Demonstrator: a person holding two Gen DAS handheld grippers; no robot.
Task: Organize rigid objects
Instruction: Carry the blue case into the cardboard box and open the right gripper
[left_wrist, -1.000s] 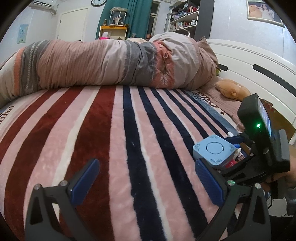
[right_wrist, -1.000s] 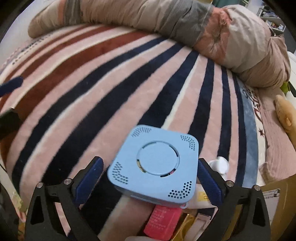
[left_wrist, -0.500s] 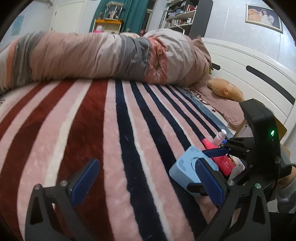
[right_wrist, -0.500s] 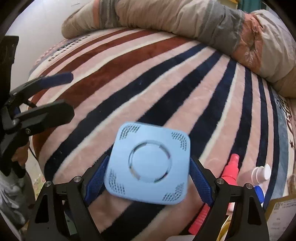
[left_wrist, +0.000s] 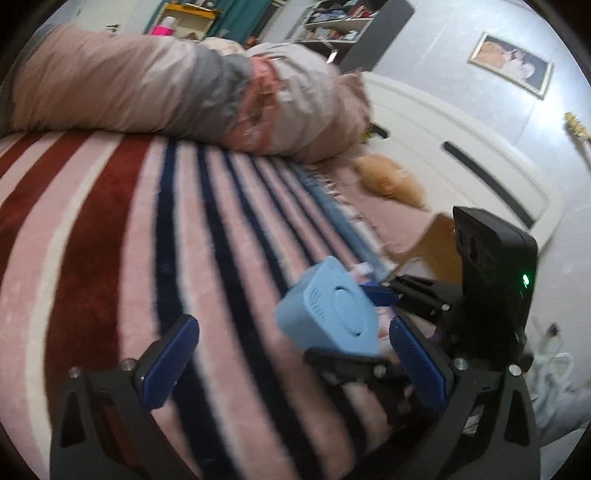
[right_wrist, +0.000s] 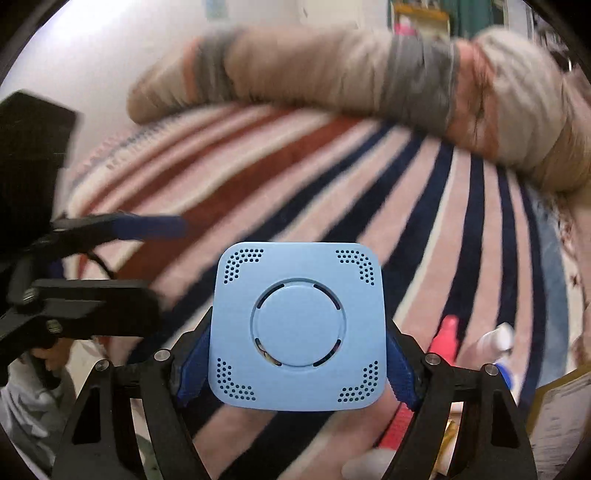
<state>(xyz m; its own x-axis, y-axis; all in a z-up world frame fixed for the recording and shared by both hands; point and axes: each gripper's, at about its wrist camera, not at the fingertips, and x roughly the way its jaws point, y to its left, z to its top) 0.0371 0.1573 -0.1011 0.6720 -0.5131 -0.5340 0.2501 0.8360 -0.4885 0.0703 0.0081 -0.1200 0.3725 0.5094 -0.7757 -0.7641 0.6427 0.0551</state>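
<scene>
Right tool (right_wrist: 297, 363): blue pads closing on both side edges of a pale blue, square plastic box with rounded corners (right_wrist: 297, 326), seen at the lower centre of the right wrist view; the box sits between them, its round-disc face toward the camera.

Box: held above the bed, over the striped blanket; perforated dots mark each corner of its face. In the left wrist view the same box (left_wrist: 328, 314) appears right of centre, tilted on edge, with the right tool's black frame (left_wrist: 491, 291) behind it and a green light glowing on that frame.

Left tool (left_wrist: 291, 363): blue pads standing wide apart at the bottom of the left wrist view, nothing between them but blanket. In the right wrist view it enters from the left edge (right_wrist: 110, 258), blurred.

Bed: covered by a plush blanket in red, pink, cream and navy stripes (left_wrist: 110, 240), filling most of both views.

Duvet: a rolled pink and grey quilt (left_wrist: 166, 85) lying across the far side of the blanket, upper part of the frame.

Other items: a red bottle (right_wrist: 448, 338) and a white-capped bottle (right_wrist: 498, 338) at the lower right of the right wrist view, blurred, just beside a brown cardboard box edge (right_wrist: 554, 406).

Headboard: white, upper right of the left wrist view (left_wrist: 461, 147).
</scene>
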